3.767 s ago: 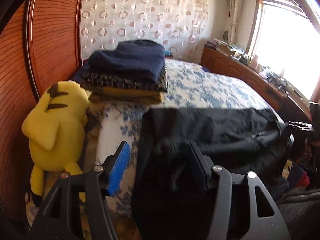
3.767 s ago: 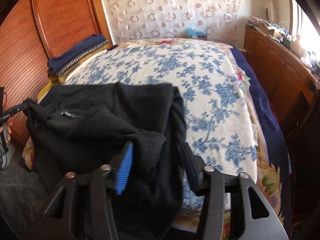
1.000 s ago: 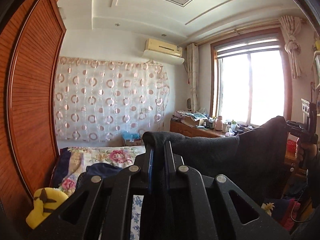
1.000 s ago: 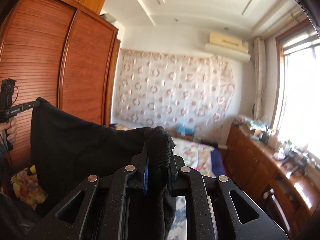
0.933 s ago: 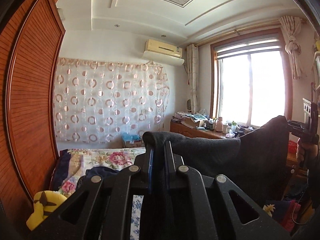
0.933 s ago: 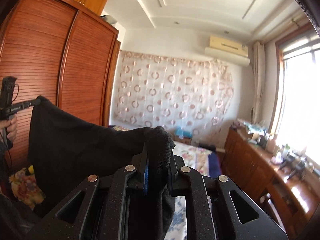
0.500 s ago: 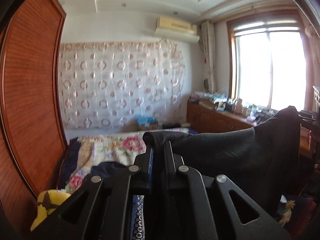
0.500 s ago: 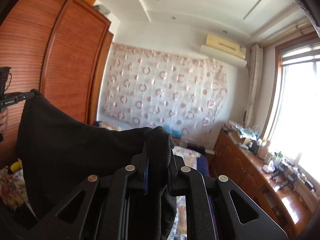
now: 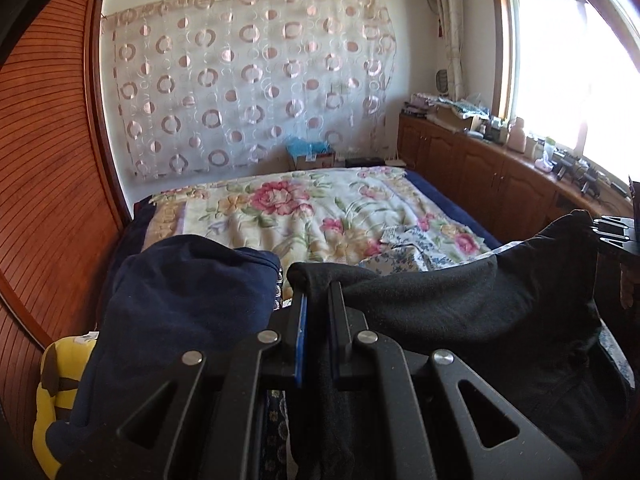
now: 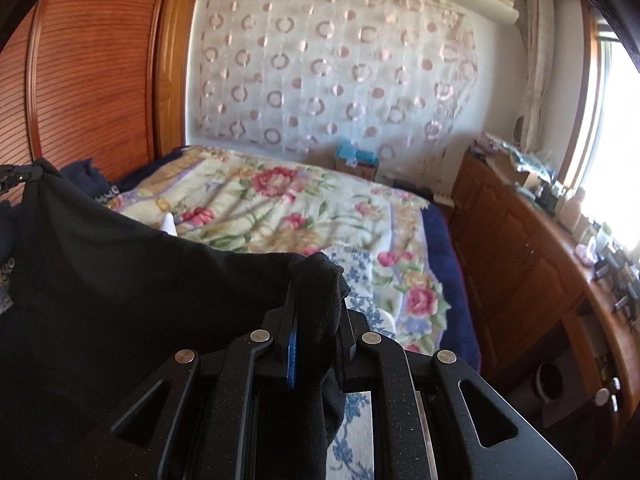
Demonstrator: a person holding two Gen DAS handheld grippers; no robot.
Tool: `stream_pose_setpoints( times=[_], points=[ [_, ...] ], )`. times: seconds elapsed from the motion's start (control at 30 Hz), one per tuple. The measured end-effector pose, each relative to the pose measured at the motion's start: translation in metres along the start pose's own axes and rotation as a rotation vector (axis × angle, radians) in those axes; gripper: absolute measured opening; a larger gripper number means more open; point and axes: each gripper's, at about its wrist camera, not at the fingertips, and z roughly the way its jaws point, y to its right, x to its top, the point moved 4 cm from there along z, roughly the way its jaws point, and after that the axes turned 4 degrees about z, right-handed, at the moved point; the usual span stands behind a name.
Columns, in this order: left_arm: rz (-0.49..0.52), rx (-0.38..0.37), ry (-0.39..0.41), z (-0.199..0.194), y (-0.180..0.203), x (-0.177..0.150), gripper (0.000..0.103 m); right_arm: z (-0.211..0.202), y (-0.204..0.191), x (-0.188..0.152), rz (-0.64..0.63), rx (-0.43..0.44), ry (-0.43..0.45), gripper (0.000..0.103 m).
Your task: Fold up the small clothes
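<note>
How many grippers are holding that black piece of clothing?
2: the left gripper pinches one corner of the black garment, the right gripper the other.

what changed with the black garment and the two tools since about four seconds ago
Then the black garment lay on the bed and both tools were open above it. Since then the left tool and right tool have each shut on an edge and lifted it, stretched between them. Over the last second both tools tipped down from the ceiling toward the bed. The folded navy stack stayed put.
</note>
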Motion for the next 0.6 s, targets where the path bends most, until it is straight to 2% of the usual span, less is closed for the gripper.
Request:
stream_pose_setpoints(
  times=[0.23, 0.37, 0.5, 0.6],
  points=[
    [0.030, 0.011, -0.054, 0.023, 0.004, 0.004, 0.007, 0.051, 0.012, -0.010, 0.021, 0.013, -0.077, 0.011],
    [0.008, 0.000, -0.076, 0.032, 0.004, 0.005, 0.007, 0.068, 0.015, -0.017, 0.031, 0.020, -0.110, 0.011],
    [0.019, -0.033, -0.120, 0.034, 0.007, 0.002, 0.007, 0.067, 0.014, -0.018, 0.038, 0.040, -0.113, 0.013],
    [0.029, -0.060, -0.117, 0.025, 0.012, 0.001, 0.013, 0.059, 0.016, -0.017, 0.061, 0.040, -0.118, 0.022]
  ],
)
